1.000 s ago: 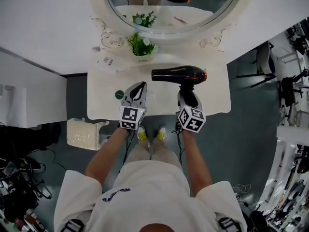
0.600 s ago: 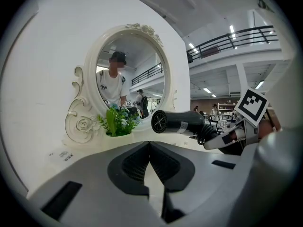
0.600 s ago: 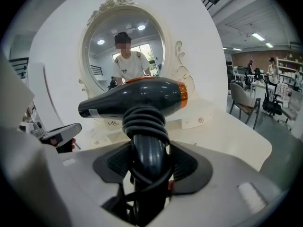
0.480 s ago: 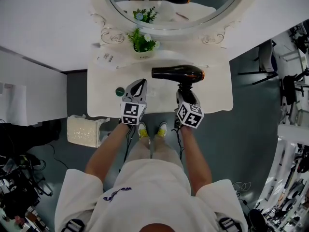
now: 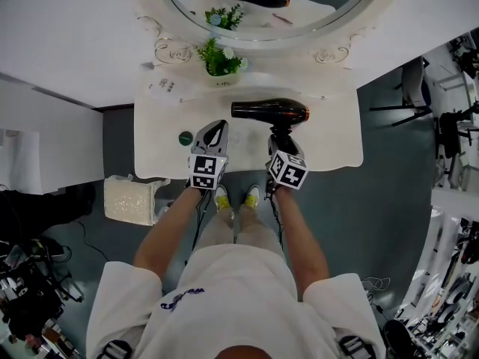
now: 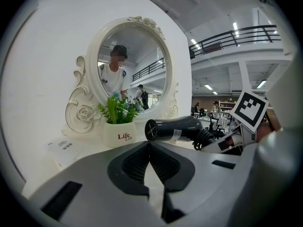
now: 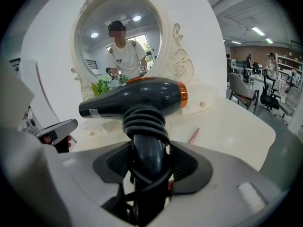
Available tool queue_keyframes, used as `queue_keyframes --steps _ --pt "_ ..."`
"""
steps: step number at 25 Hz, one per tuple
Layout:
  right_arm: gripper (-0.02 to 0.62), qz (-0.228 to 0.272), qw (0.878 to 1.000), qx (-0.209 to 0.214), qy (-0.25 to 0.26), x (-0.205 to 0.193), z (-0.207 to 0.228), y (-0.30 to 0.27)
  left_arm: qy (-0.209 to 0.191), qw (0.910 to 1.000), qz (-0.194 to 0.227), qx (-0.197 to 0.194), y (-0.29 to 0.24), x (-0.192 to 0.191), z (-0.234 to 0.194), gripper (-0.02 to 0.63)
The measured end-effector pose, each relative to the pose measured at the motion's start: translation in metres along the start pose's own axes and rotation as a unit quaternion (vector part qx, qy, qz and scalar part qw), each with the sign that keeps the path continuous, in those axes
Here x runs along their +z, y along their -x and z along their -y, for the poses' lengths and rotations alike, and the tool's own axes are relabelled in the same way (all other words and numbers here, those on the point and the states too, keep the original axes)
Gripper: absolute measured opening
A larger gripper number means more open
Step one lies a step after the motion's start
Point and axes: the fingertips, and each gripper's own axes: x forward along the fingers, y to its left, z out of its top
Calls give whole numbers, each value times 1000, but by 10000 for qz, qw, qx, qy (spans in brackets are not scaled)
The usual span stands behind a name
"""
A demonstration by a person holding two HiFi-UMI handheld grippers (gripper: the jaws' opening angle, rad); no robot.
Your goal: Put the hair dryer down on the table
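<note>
Over 1 second you lowered the hair dryer (image 5: 269, 111) toward the table (image 5: 333, 148), right gripper (image 5: 279, 137) clamped on its handle, left gripper (image 5: 214, 132) jaws together and empty; set-down looked near.

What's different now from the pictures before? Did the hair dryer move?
The right gripper sank a little toward the table, bringing the hair dryer lower with it, and the left gripper sank too. Nothing was grabbed or let go. The right gripper still squeezes the dryer's handle, the left gripper is still shut and empty, and the potted plant and green disc haven't moved.
</note>
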Motion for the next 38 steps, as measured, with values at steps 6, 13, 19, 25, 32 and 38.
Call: queue_keyframes --steps 6,13,19,25,32,38 --pt "244 -257 9996 -126 66 -21 5 -12 -26 9999 -126 14 -9 -10 -2 9" --pt "244 -545 9981 -273 75 -44 13 -28 33 9995 -305 62 -13 -29 -7 11" --pt "244 -784 9963 -331 67 -62 18 -41 112 9991 -405 90 -17 -40 -9 9" --pt "244 -1019 9935 -492 72 -69 23 -46 249 9986 -446 113 -16 -41 -11 11" --pt "244 -1128 9922 -492 201 -73 26 -52 247 9987 -441 109 -18 -42 -8 11" --pt "245 -1236 9903 -468 432 -74 28 -59 261 9985 -455 134 -20 -44 -5 9"
